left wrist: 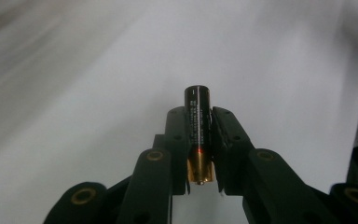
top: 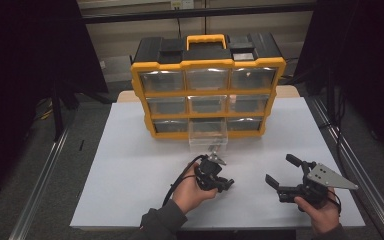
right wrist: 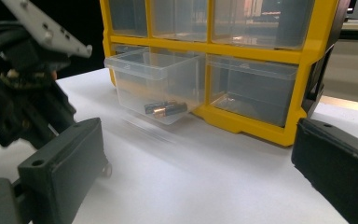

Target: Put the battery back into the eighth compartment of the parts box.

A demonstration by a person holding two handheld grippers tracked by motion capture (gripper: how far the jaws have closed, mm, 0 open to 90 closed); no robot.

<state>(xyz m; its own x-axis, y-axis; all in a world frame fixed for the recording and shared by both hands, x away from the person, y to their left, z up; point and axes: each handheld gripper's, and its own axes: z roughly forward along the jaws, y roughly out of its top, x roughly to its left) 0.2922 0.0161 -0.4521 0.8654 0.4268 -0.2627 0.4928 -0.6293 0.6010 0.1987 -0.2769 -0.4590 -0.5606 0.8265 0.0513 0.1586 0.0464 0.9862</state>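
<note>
A yellow-framed organiser (top: 208, 91) stands at twelve o'clock on the white tabletop (top: 130, 170), black-topped with a yellow carry handle (top: 206, 39), and its face is a grid of nine clear plastic drawers in three rows. The bottom middle drawer (top: 208, 134) is pulled out toward the person. Seen from the right gripper view, that drawer (right wrist: 161, 84) is a thin-walled, see-through tub with a rolled lip, and two batteries (right wrist: 165, 108) lie on its floor, dark-bodied with copper-coloured ends, side by side. The drawers around it look hazy; I cannot make out contents in them.

The left gripper (top: 215, 180) sits at about six o'clock from the open drawer, near it, held in the person's left hand (top: 192, 192). Its jaws are clamped narrow on a battery (left wrist: 198, 133), a smooth cylinder, black with fine print, a thin red band and a gold end with a small nub facing the camera. It lies lengthwise between the matte black pads (left wrist: 179, 140), its dark end poking out past their tips above the white surface.

The right gripper (top: 285, 175) is at four o'clock from the drawer, well apart from the left one, with a grey three-cornered metal plate (top: 330, 176) on top. Its blocky black fingers (right wrist: 60, 158) stand wide with nothing between them.
</note>
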